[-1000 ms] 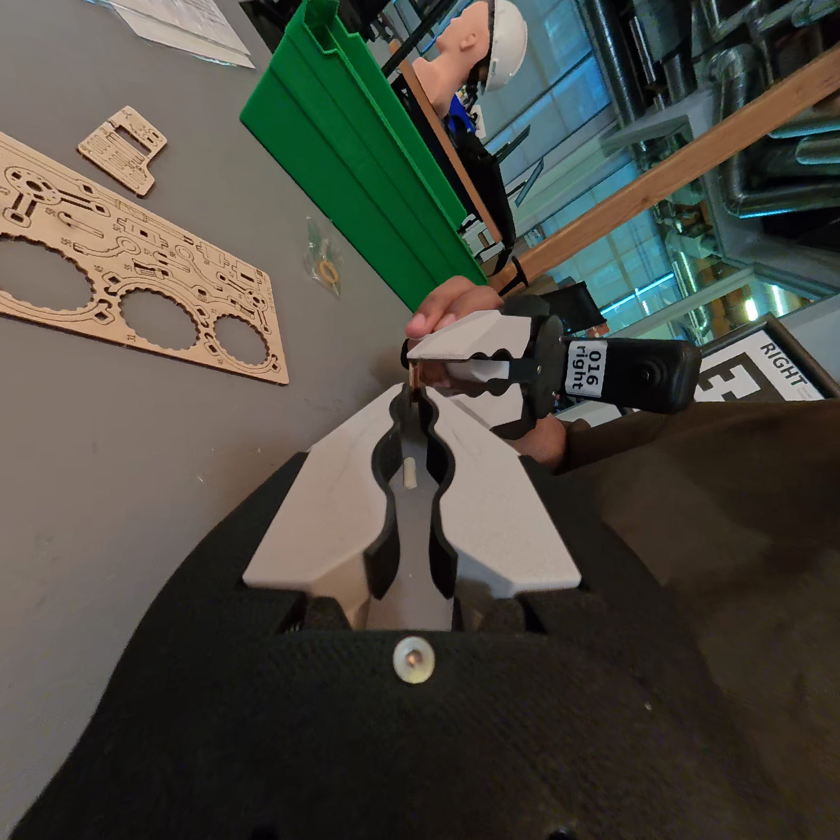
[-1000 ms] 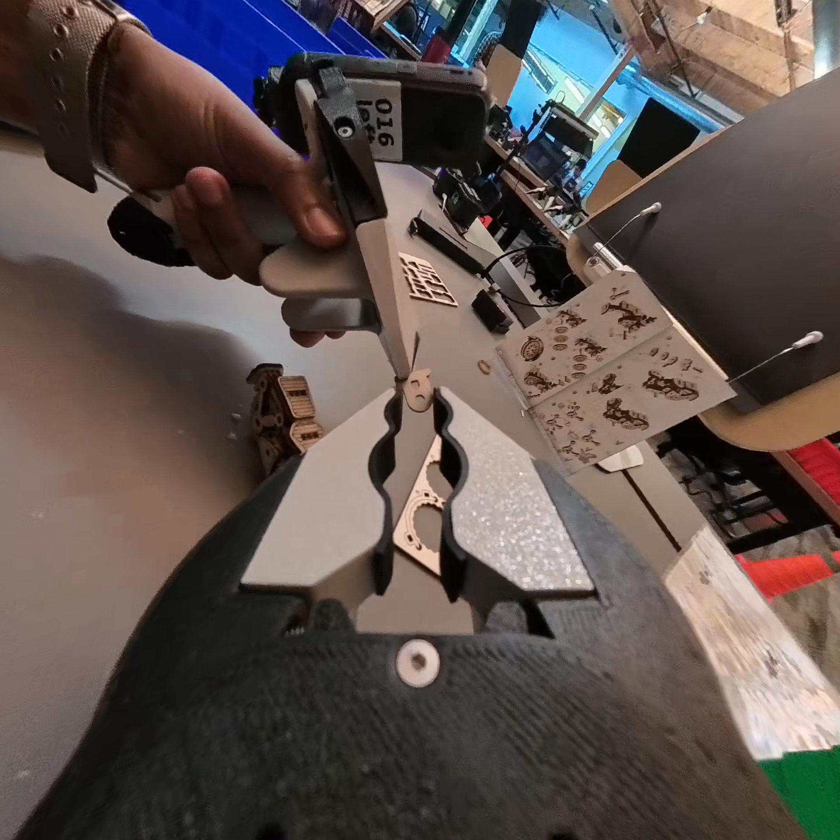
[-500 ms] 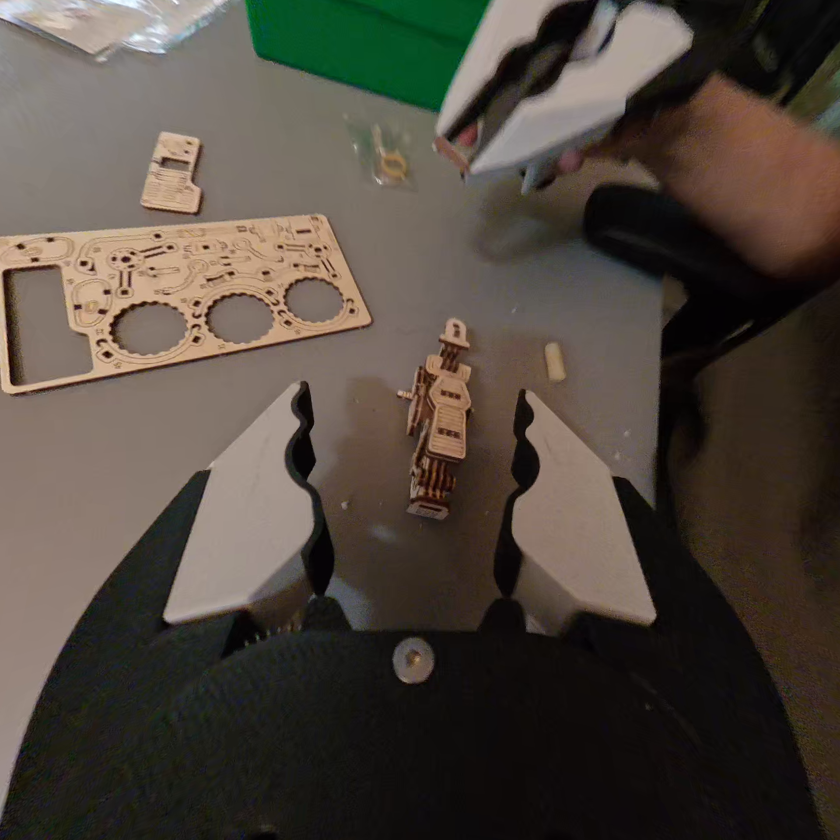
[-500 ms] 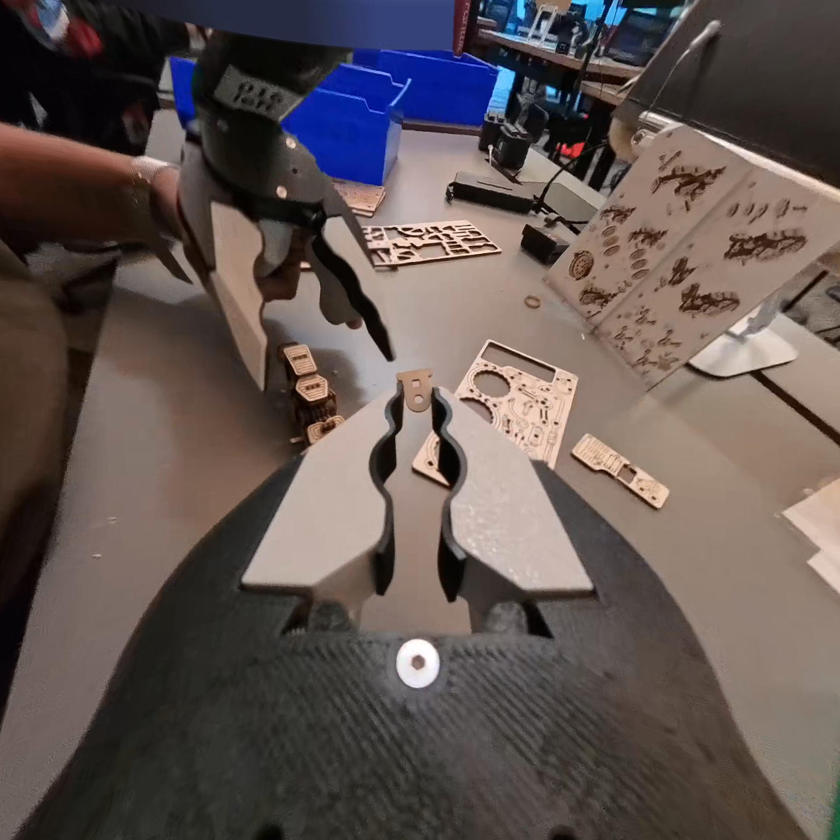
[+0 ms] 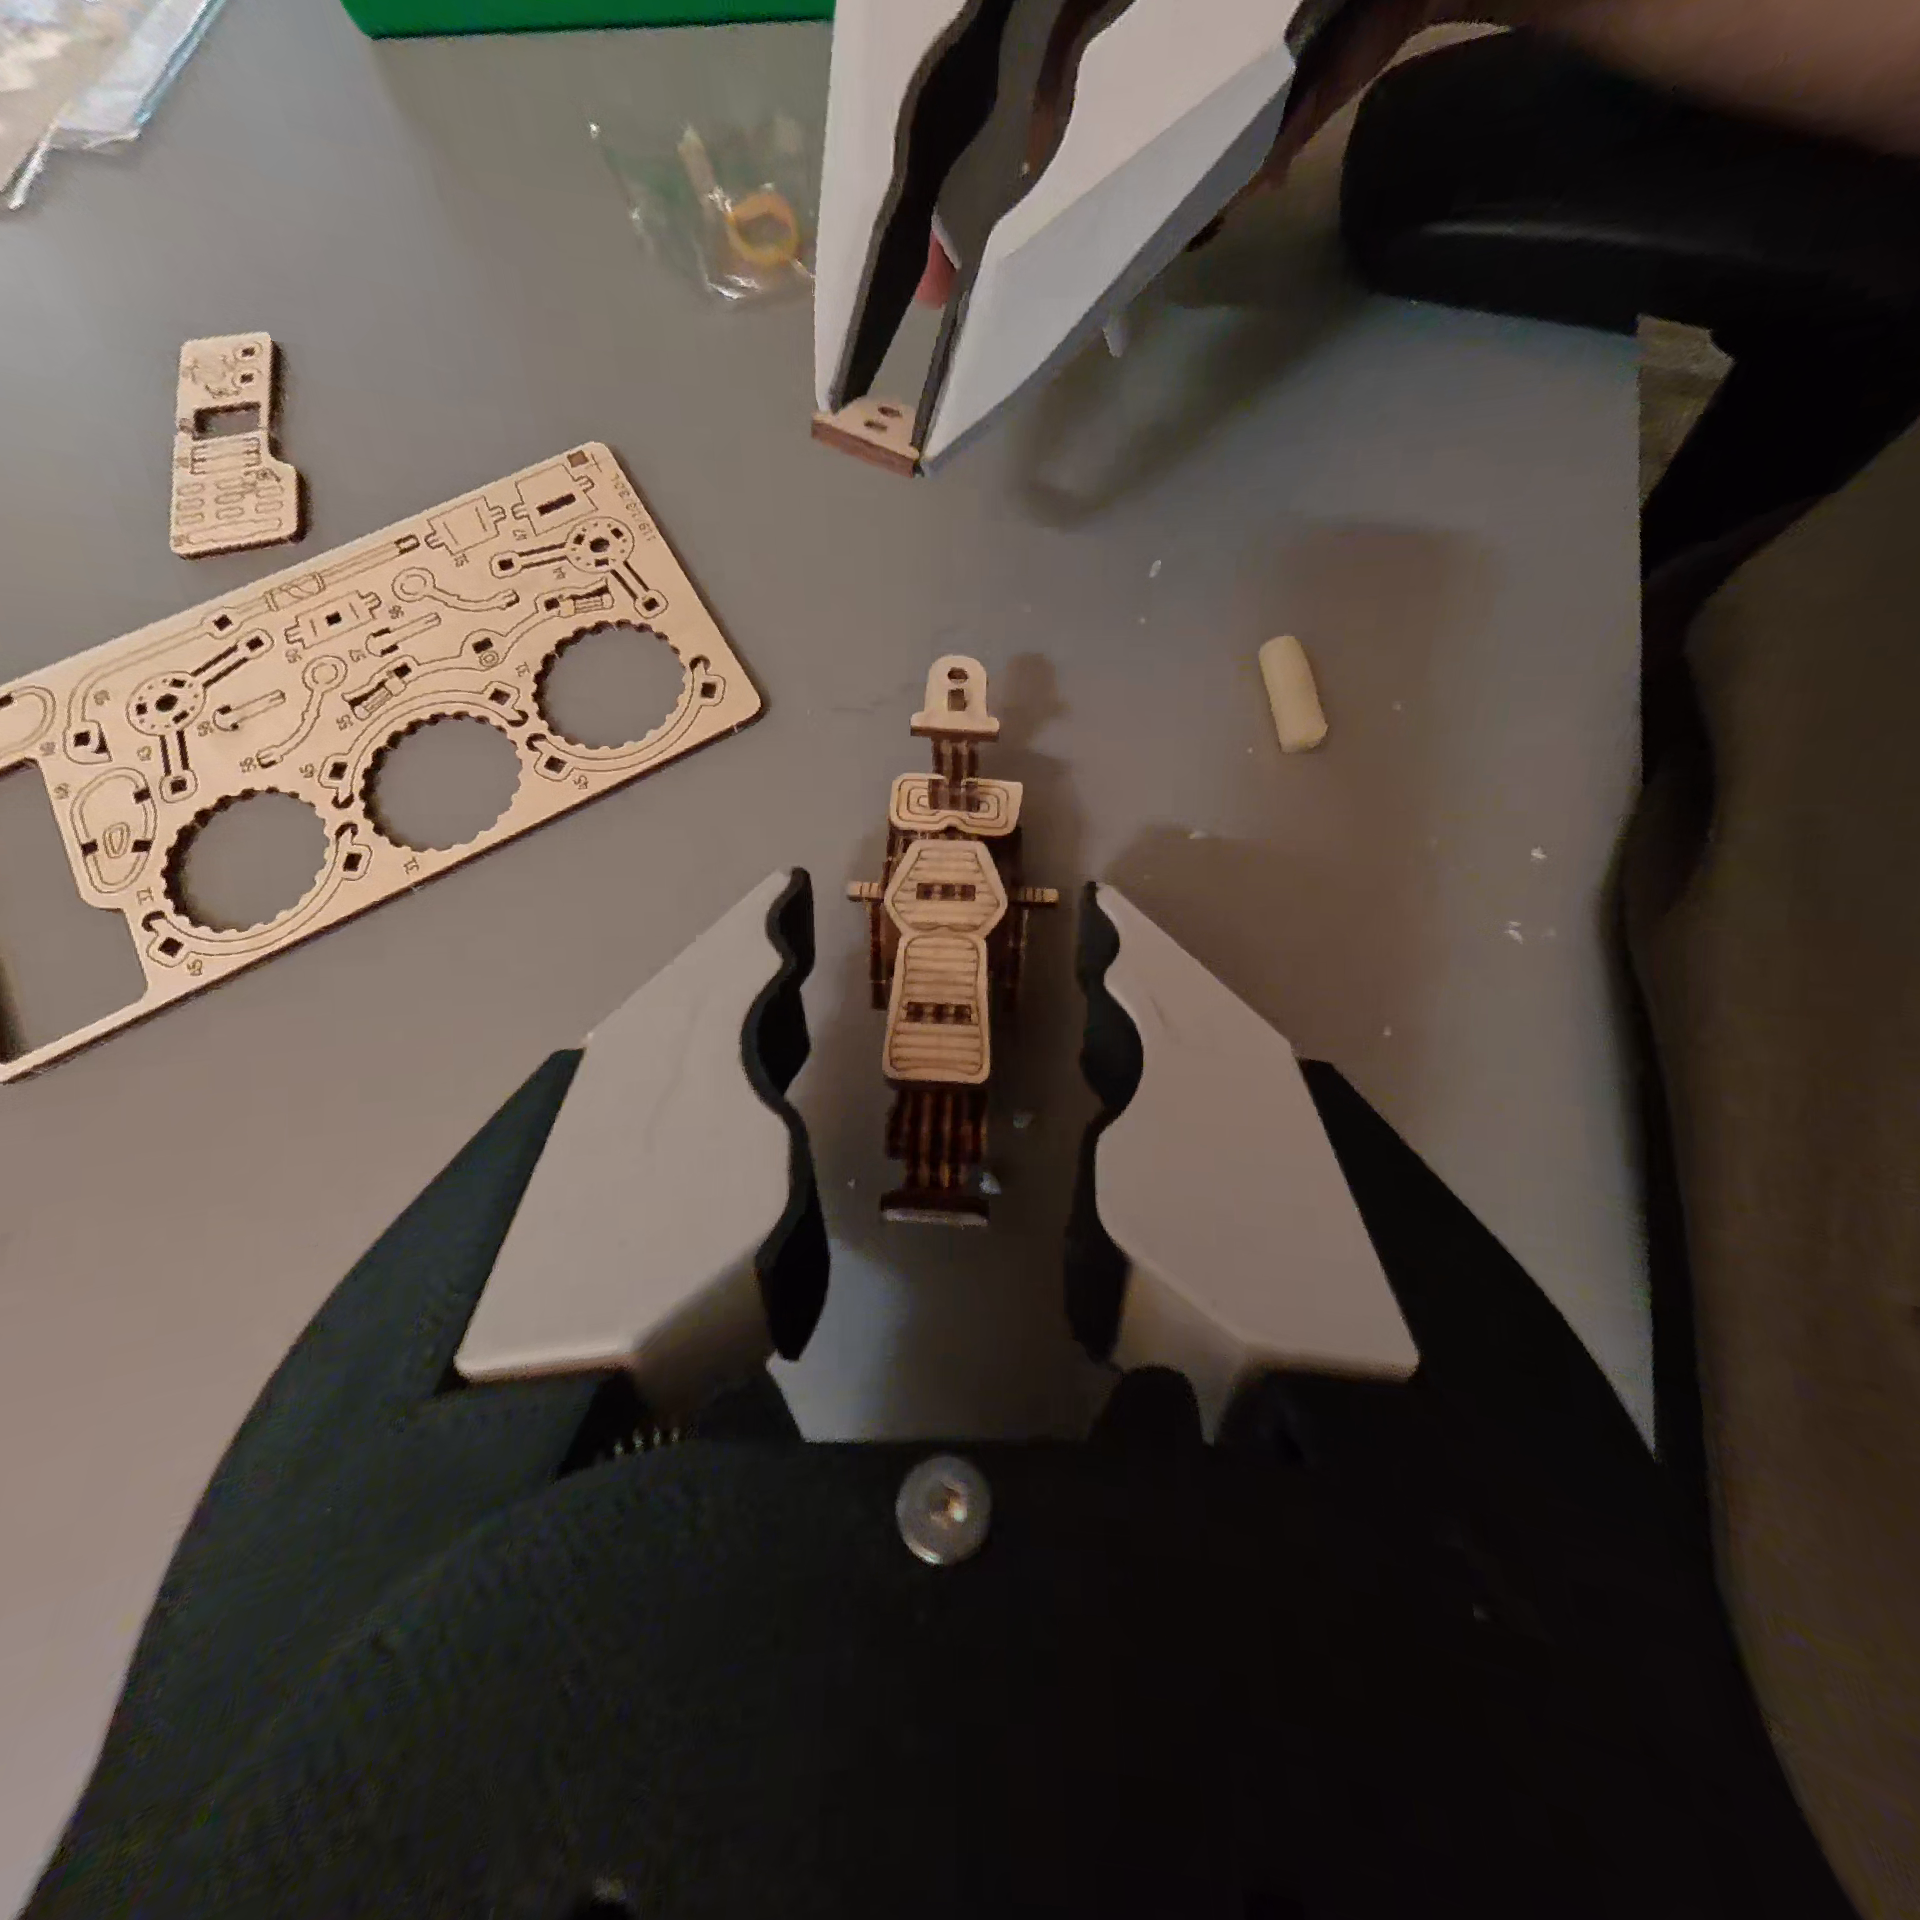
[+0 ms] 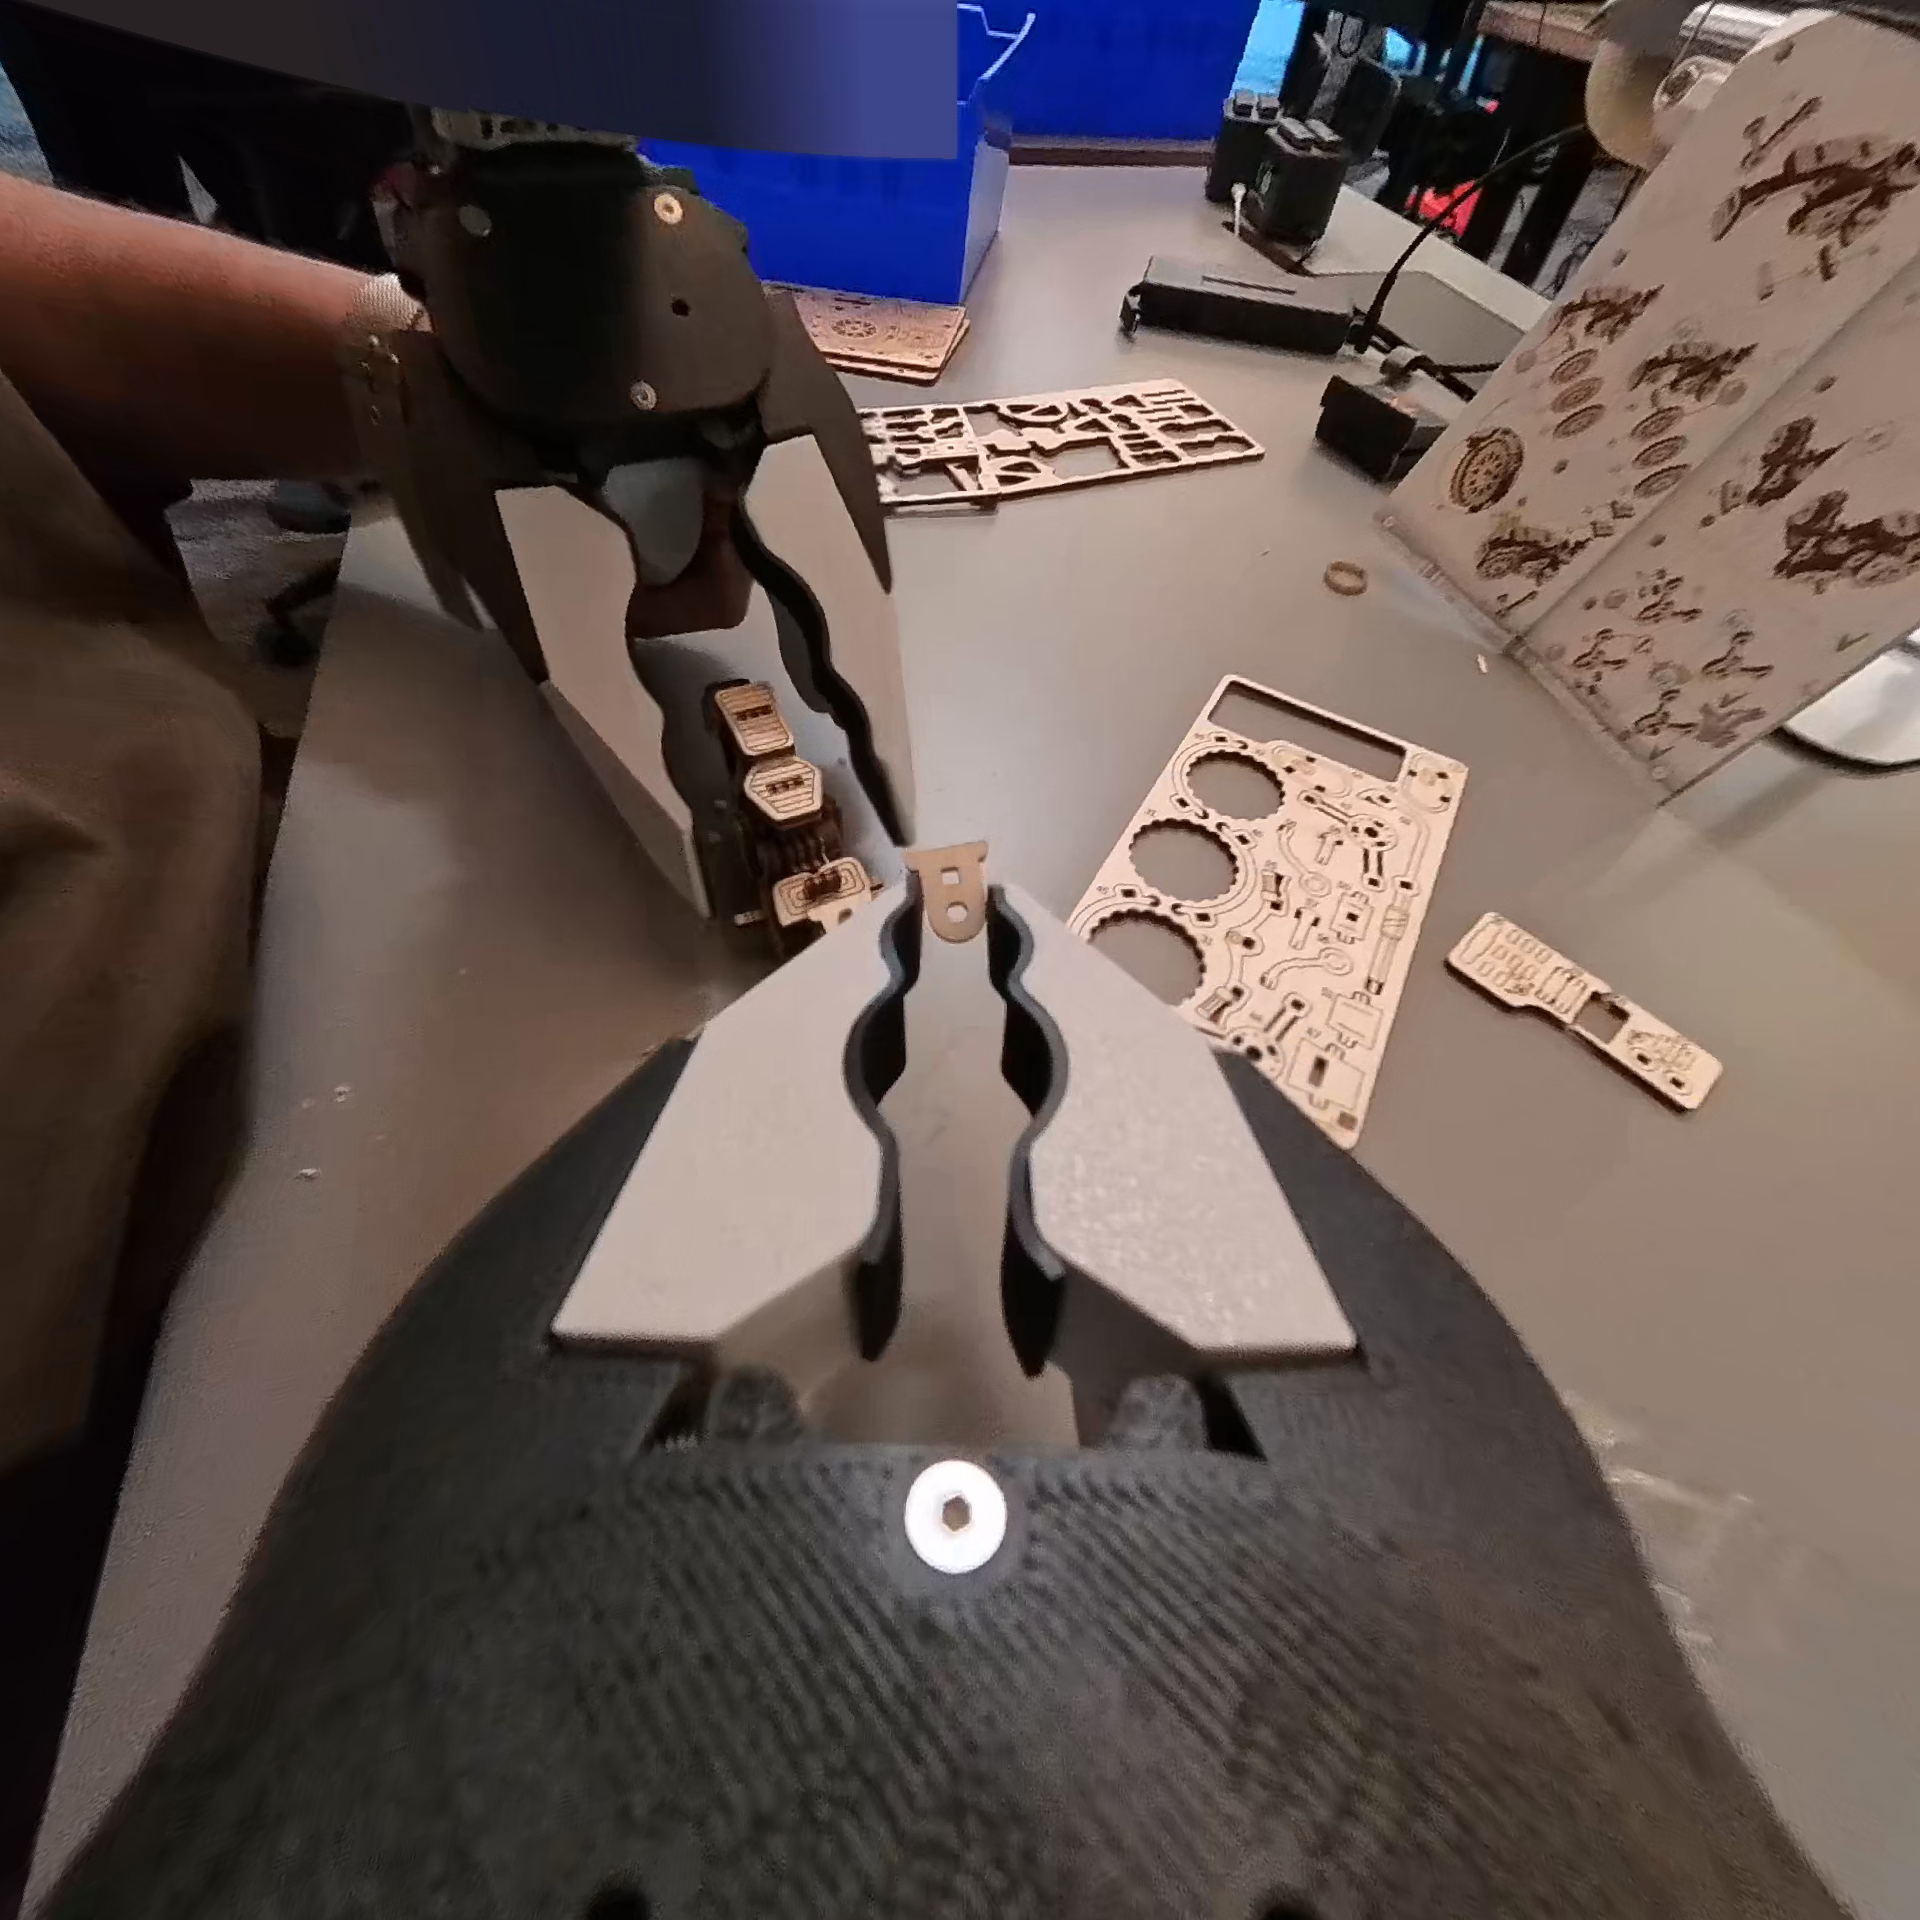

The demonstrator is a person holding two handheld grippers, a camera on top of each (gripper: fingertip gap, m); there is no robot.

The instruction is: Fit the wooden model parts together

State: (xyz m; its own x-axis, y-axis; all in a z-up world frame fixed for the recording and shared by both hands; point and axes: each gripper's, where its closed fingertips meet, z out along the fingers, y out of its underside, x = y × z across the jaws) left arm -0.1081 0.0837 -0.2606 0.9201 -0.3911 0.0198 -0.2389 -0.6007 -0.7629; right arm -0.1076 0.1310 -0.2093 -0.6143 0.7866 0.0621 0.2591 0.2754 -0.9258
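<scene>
Two grippers share the job: our left gripper (image 5: pixel 943 925) stands wide astride the model (image 5: pixel 940 935) on the desk (image 5: pixel 416 1195), not yet gripping; our right gripper (image 6: pixel 954 904) pinches a small tab (image 6: pixel 951 891) nearby. Next, we judge, clamp the model, then align the tab.

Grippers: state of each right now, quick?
Left gripper: open, holding nothing, jaws either side of the wooden model on the table.
Right gripper: closed on a small flat wooden part at the tips.
</scene>
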